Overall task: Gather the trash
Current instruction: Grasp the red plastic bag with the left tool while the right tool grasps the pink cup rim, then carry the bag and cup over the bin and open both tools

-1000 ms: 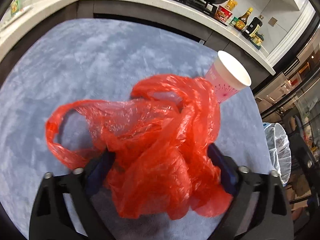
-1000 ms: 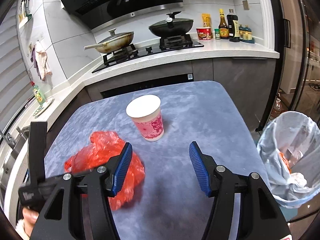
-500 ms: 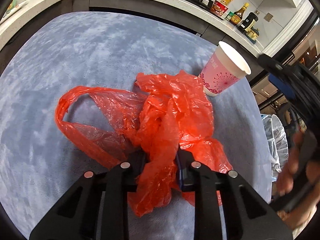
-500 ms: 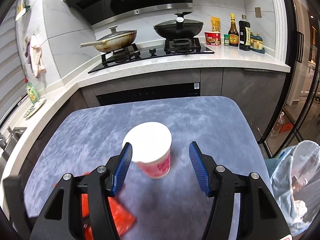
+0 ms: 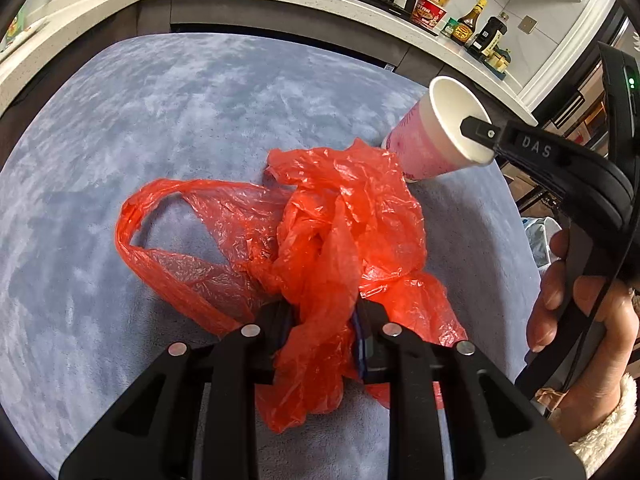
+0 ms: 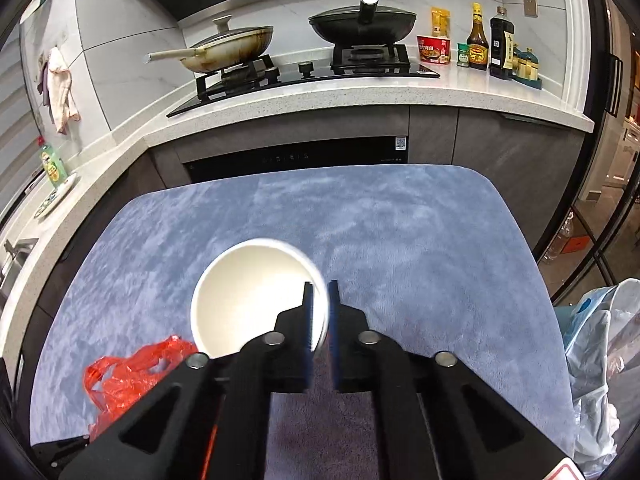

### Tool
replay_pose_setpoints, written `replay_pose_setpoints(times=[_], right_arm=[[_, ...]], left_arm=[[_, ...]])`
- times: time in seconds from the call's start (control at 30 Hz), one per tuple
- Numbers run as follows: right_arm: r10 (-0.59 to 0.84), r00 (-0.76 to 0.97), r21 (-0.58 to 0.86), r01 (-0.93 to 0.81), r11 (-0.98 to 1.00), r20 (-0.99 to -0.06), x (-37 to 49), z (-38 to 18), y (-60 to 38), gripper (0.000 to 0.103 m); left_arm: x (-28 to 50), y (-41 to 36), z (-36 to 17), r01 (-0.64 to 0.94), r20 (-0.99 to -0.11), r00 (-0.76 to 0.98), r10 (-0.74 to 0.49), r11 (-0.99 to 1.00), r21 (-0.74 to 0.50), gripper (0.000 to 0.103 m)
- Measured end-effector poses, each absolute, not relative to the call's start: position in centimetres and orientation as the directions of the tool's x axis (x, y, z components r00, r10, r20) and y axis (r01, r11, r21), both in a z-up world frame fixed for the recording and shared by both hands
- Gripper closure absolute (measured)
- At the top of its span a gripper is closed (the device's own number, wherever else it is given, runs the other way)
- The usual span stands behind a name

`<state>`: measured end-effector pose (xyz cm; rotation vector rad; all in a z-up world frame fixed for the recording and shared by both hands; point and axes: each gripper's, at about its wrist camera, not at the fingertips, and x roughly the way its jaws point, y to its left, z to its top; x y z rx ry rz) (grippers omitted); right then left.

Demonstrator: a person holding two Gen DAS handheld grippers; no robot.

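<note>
Left gripper [image 5: 322, 330] fingers are pinching narrow on the red plastic bag [image 5: 340, 236], which is spreading ahead over the tabletop [image 5: 180, 112]. Right gripper [image 6: 320, 300] fingers are clamping nearly closed on the paper cup [image 6: 252, 292] rim, one inside, one outside; cup base is hidden.

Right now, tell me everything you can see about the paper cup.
The cup is paper, white and empty inside, pink outside with a darker pink printed pattern. It stands on the blue cloth, open mouth up. The right gripper is pinched on its rim, one finger inside, one outside. The red bag lies crumpled against its base.
</note>
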<state>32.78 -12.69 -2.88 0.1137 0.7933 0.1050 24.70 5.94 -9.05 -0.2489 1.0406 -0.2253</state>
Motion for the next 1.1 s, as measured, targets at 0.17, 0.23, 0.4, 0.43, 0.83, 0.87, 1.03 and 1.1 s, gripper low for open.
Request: replay_pose_setpoints(times=[0.17, 0.23, 0.4, 0.43, 0.83, 0.87, 1.03, 1.1], right_arm=[[0.136, 0.72, 0.138, -0.055, 0.989, -0.681, 30.8, -2.1, -13.2, 0.098], [0.138, 0.733, 0.148, -0.052, 0.988, -0.666, 29.6, -1.4, -13.8, 0.098], [0.136, 0.771, 0.182, -0.026, 0.983, -0.623, 25.8, 0.5, -16.3, 0.098], [0.132, 0.78, 0.192, -0.016, 0.981, -0.612, 24.8, 0.9, -17.1, 0.098], [-0.029, 0.848, 0.259, 0.194, 0.946, -0.53, 13.8, 4.0, -29.5, 0.098], [-0.044, 0.849, 0.259, 0.209, 0.943, -0.527, 13.3, 4.0, -30.3, 0.098], [-0.128, 0.843, 0.266, 0.304, 0.915, -0.523, 10.9, 3.9, -35.6, 0.098], [-0.163, 0.837, 0.26, 0.338, 0.904, -0.523, 10.2, 3.7, -37.5, 0.098]], left_arm=[[24.2, 5.7, -8.4, 0.077, -0.813, 0.496, -0.305, 0.948, -0.308, 0.081], [23.7, 5.4, -7.9, 0.087, -0.808, 0.502, -0.309, 0.947, -0.308, 0.081], [22.2, 4.1, -6.1, 0.139, -0.789, 0.516, -0.332, 0.942, -0.305, 0.082], [21.9, 3.6, -5.6, 0.156, -0.784, 0.519, -0.341, 0.939, -0.305, 0.082], [18.5, -6.0, 0.9, 0.4, -0.704, 0.492, -0.512, 0.851, -0.34, 0.084], [18.4, -7.3, 1.4, 0.426, -0.693, 0.487, -0.532, 0.837, -0.343, 0.084], [18.5, -13.7, 3.0, 0.522, -0.654, 0.463, -0.598, 0.78, -0.343, 0.084], [18.9, -16.4, 3.0, 0.55, -0.648, 0.438, -0.623, 0.756, -0.355, 0.084]])
